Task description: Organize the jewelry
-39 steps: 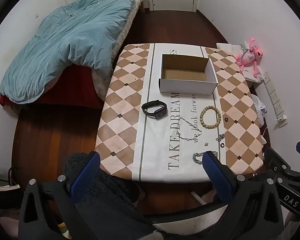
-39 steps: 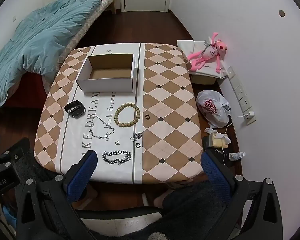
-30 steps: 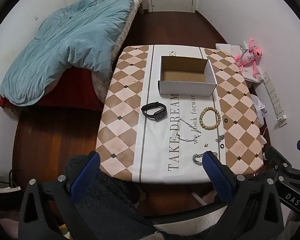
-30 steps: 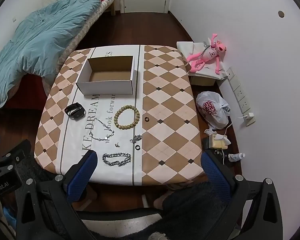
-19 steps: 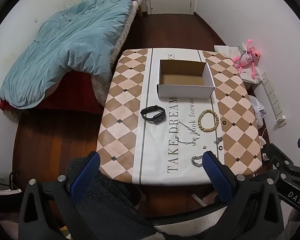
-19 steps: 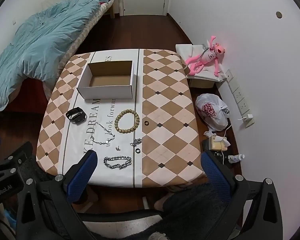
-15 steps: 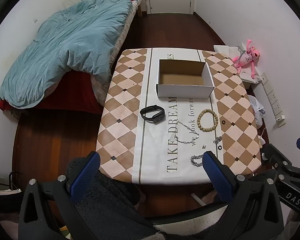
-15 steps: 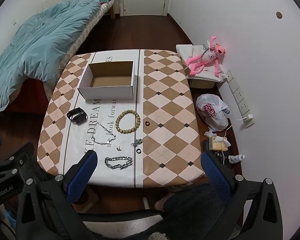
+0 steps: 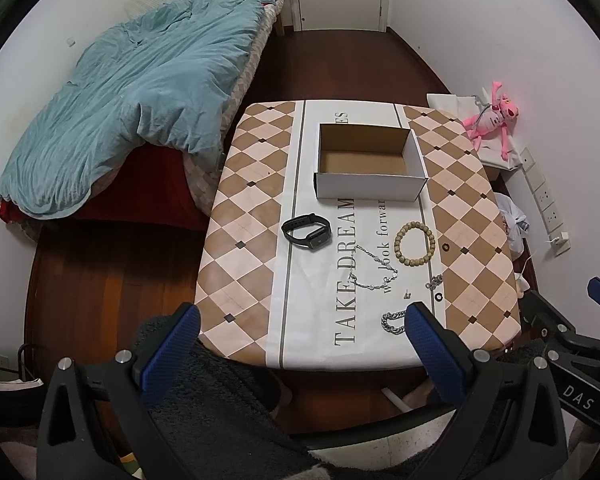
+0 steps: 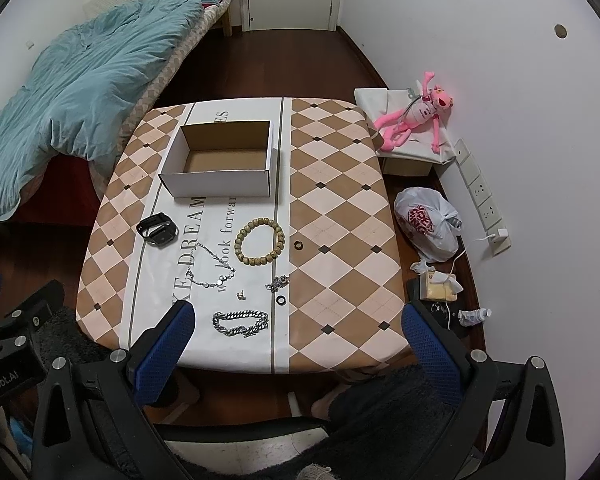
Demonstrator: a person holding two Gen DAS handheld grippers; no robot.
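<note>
Right now we are holding both grippers, left (image 9: 300, 330) and right (image 10: 296, 330), wide open and empty above the table's (image 10: 340, 216) near edge. Nearest is the chain bracelet (image 10: 241, 323), lying crosswise just ahead of the right jaws, so we are judging that hand closer; the box (image 10: 220, 160) is sitting beyond.
</note>
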